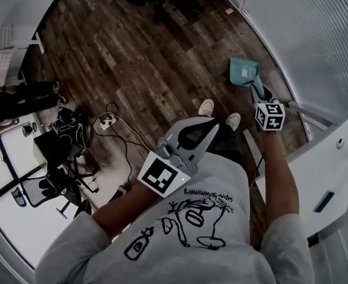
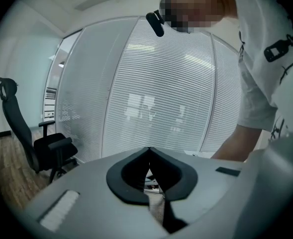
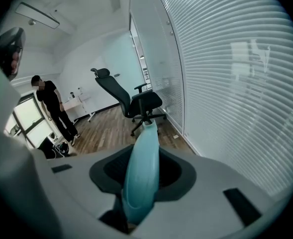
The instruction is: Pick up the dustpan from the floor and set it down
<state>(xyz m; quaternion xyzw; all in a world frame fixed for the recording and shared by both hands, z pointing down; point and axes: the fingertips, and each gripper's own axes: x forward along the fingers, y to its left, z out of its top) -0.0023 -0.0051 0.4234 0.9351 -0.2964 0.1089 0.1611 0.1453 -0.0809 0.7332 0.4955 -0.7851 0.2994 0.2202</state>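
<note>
A teal dustpan [image 1: 243, 71] hangs low over the wooden floor close to the glass wall, pan end away from me. My right gripper [image 1: 258, 92] is shut on its handle, the marker cube just behind. In the right gripper view the teal handle [image 3: 142, 173] runs up between the dark pads and out past the right gripper [image 3: 142, 156]. My left gripper [image 1: 204, 126] is held in front of my chest, above my shoes, away from the dustpan. In the left gripper view the left gripper [image 2: 148, 151] has its tips touching with nothing between them.
A glass wall with blinds [image 1: 303, 34] runs along the right. A white cabinet [image 1: 324, 170] stands by my right arm. A power strip and cables [image 1: 106, 122] lie at the left beside a black chair [image 1: 61, 182]. Another office chair [image 3: 136, 103] and a standing person [image 3: 51, 108] are farther off.
</note>
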